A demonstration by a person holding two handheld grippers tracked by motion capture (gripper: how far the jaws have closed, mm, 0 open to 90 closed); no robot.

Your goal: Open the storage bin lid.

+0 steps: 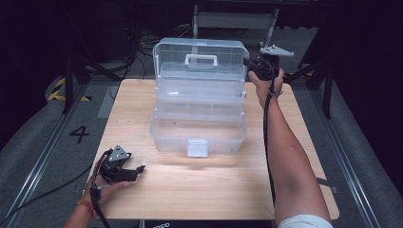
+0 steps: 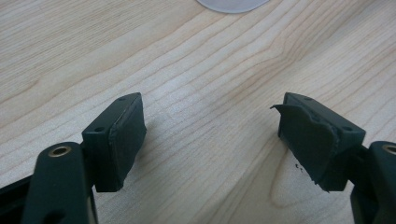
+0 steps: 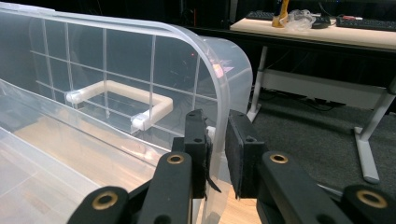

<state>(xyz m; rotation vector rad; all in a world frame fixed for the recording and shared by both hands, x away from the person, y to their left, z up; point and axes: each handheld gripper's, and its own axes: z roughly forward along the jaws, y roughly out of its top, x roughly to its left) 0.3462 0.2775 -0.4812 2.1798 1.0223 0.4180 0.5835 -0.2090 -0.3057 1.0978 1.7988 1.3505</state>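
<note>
1. The worktop (image 1: 142,104) is carrying a clear storage box (image 1: 198,128) at its middle, tiers fanned out.
2. The box's lid (image 1: 199,52) is standing upright at the far side, its white handle (image 1: 201,60) facing me.
3. The right gripper (image 3: 217,144) is pinching the lid's edge between closed fingers.
4. The left gripper (image 1: 127,172) is resting near the front-left corner, fingers (image 2: 119,140) spread, gripping nothing.

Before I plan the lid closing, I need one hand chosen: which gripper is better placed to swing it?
Right. The right gripper is shut on the clear toolbox lid edge; the left gripper rests open on the table.
</note>
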